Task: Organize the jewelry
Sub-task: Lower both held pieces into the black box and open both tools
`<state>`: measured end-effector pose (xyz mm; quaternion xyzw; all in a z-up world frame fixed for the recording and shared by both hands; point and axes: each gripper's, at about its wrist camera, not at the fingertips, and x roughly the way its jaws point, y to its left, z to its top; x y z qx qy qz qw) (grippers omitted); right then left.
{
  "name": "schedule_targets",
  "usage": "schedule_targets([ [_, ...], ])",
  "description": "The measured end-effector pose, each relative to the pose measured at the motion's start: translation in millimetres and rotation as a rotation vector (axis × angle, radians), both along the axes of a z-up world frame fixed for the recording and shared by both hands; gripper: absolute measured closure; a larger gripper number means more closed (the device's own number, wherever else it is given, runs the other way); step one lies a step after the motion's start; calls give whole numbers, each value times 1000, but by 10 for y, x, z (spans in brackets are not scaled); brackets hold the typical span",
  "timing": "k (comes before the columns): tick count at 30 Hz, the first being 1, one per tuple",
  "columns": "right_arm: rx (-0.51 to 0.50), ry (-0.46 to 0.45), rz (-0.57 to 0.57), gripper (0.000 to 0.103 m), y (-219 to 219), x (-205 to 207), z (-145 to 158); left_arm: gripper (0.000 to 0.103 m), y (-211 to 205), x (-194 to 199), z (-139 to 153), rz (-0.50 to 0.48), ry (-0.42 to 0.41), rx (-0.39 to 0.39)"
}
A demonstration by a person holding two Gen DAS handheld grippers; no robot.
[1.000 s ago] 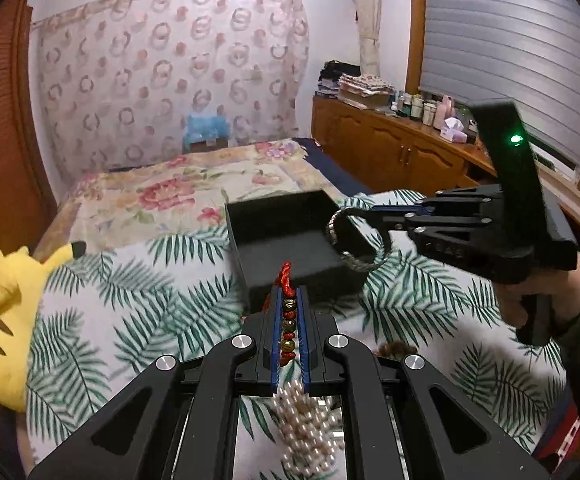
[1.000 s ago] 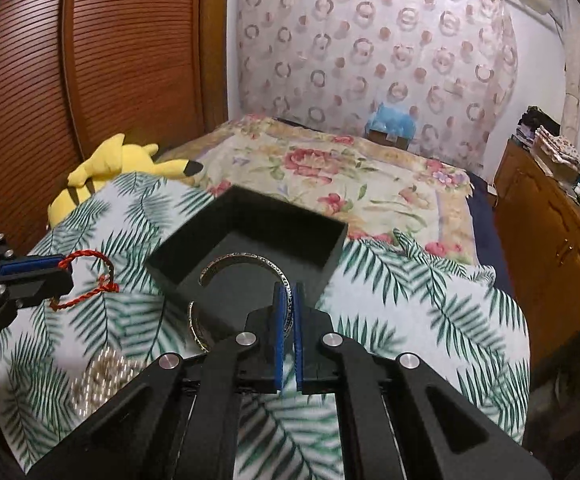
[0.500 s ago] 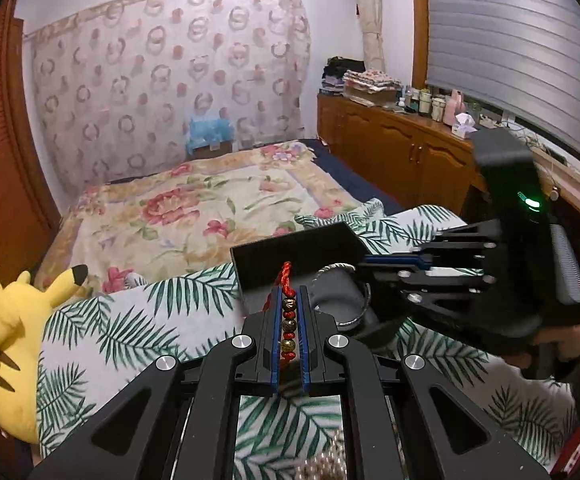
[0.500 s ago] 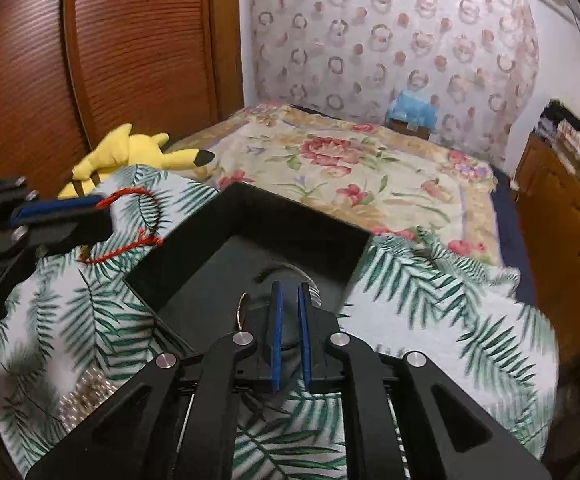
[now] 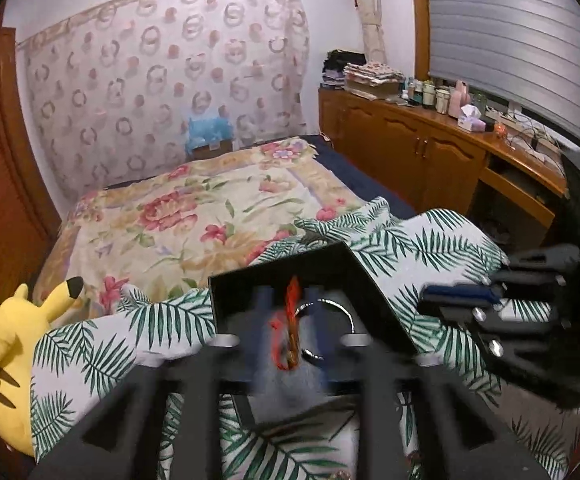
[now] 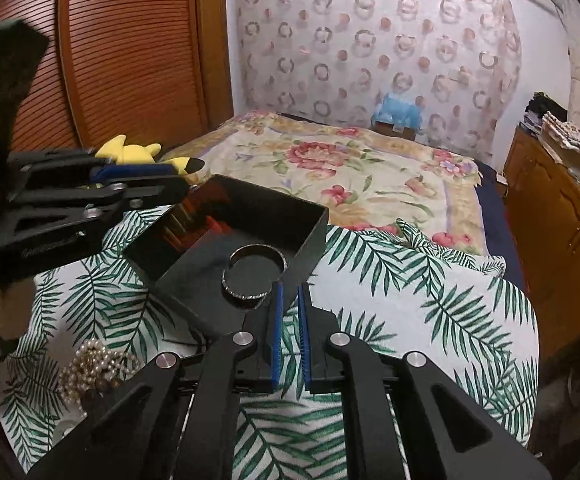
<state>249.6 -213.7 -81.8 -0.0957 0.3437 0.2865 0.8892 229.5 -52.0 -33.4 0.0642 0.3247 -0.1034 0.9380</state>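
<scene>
Bed: palm-leaf cover point(image 6: 429, 320) carries everything, soft footing for a shallow tray.
Right claw point(image 6: 288, 336): spread a little, empty, hanging just outside the black tray point(image 6: 313, 220).
Bangle point(image 6: 254, 276): lying flat inside the tray, delivered.
Left claw point(image 5: 288, 320): blurred, seemingly pinching the red cord bracelet point(image 5: 290, 300) above the tray, ready to drop.
Pearls point(image 6: 94, 368): heaped beside the tray, waiting.

Patterned curtain point(image 5: 162, 92) behind floral bed point(image 5: 194, 216); wooden cabinets point(image 5: 421, 160) under shuttered window point(image 5: 513, 40).
</scene>
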Motion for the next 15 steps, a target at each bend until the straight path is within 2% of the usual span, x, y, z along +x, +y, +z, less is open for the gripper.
schedule_targets([
  [1, 8, -1, 2, 92, -29, -42, -3, 56, 9, 3, 9, 5, -7, -6],
  [6, 17, 1, 3, 92, -128, -215, -43, 55, 76, -106, 6, 18, -2, -22],
  [9, 25, 6, 8, 92, -172, -355, -91, 50, 137, -251, -23, 19, 5, -39],
  [13, 30, 19, 26, 92, -155, -519, -149, 49, 191, -480, -113, 12, 20, -39],
  [15, 27, 24, 38, 89, -120, -605, -180, 49, 216, -614, -163, 8, 28, -48],
])
